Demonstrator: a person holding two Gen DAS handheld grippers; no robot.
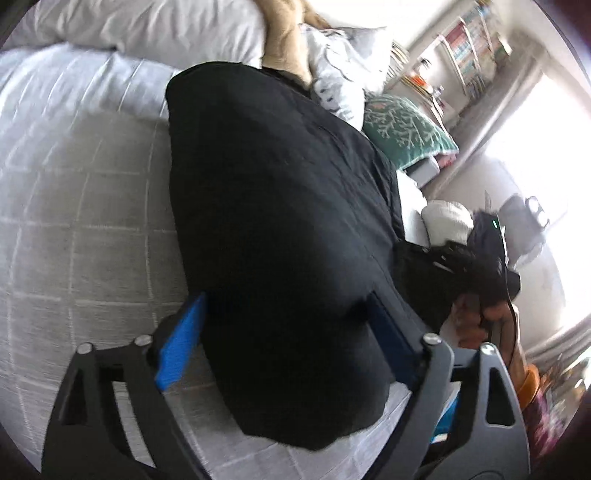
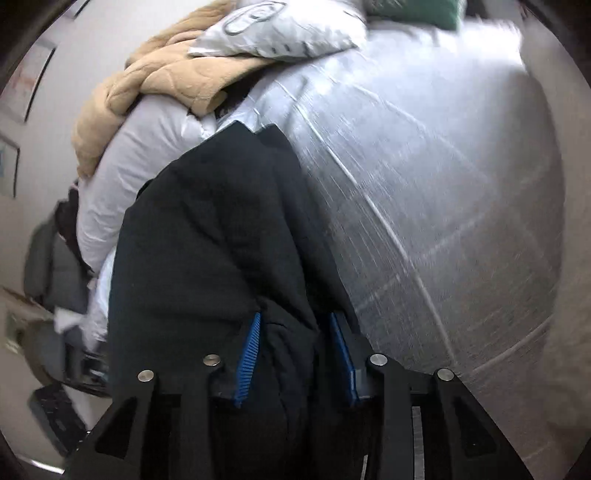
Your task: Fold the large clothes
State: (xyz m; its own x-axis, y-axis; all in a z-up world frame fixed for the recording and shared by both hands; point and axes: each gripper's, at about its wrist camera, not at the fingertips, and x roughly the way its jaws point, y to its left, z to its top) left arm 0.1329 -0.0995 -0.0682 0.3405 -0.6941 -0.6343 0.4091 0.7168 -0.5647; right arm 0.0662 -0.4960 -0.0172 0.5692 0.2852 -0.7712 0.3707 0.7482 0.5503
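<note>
Black garment [image 1: 280,229] lies on the bed [image 1: 81,221], over the white grid-pattern cover, stretched from my grippers toward the pillows.

Left gripper [image 1: 291,343]: my fingers [image 1: 181,343] are spread wide w/ a thick fold of the garment bulging between them. Blue pads sit at either side of the fold; can't tell whether they actually pinch it.

Right gripper [image 2: 295,354]: fingers [image 2: 249,354] closed in on a bunched edge of the same garment, cloth pressed between both blue pads. Fabric runs up from the grip and drapes left of the cover. Cover is motion-blurred in this view.

Surroundings: tan blanket [image 2: 147,85] & white printed pillow [image 2: 280,26] at the head of the bed; green patterned cushion [image 1: 406,129] beside the garment's far edge; bookshelf [image 1: 469,55] beyond.
</note>
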